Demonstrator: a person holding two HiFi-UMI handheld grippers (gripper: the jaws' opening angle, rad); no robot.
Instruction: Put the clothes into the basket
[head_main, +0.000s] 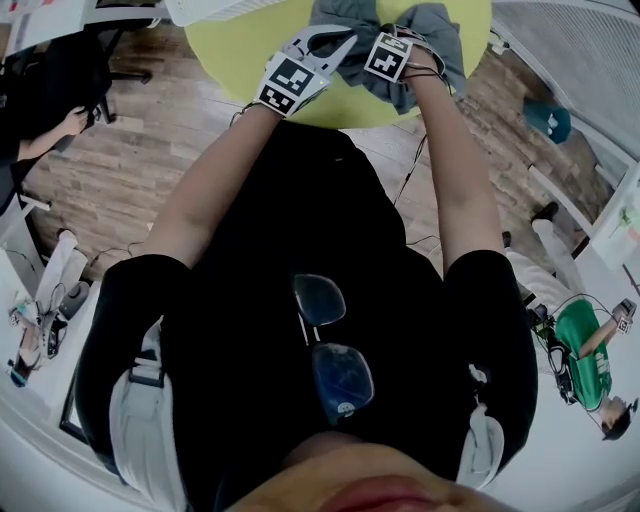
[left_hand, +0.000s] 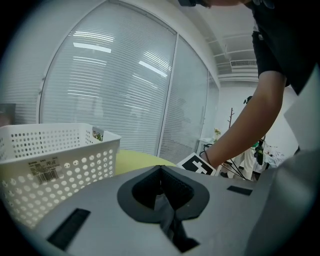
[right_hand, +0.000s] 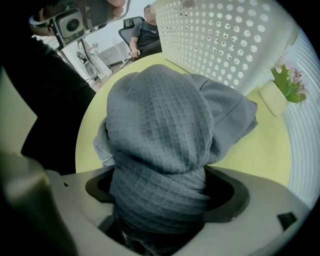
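Head view: the left gripper (head_main: 338, 45) and right gripper (head_main: 398, 45) both reach forward over the round yellow-green table (head_main: 240, 50) at 12 o'clock in the frame. The grey garment (head_main: 445, 35) lies bunched on the table there, and the left gripper's tip touches its 9 o'clock edge. Right gripper view: the right gripper (right_hand: 160, 210) has its jaws clenched on the garment (right_hand: 160, 125). A thick fold of waffle-textured cloth fills the notch between them and rises ahead as a rounded hump, with the rest spread on the table (right_hand: 260, 150). The white perforated basket (right_hand: 225, 35) stands on the table beyond the garment, at 1 o'clock from it, and the two are apart. A small plant (right_hand: 287, 82) stands at 3 o'clock near the table edge. A seated person (right_hand: 147, 35) is in the background at 12 o'clock. Left gripper view: the left gripper (left_hand: 162, 197) has its jaws pressed together. A thin grey strip sits in the seam between them, but it cannot be confirmed as cloth. The basket (left_hand: 55, 165) stands at 9 o'clock on the table (left_hand: 137, 160), empty as far as its rim shows. The person's right forearm (left_hand: 240, 130) crosses at 3 o'clock.
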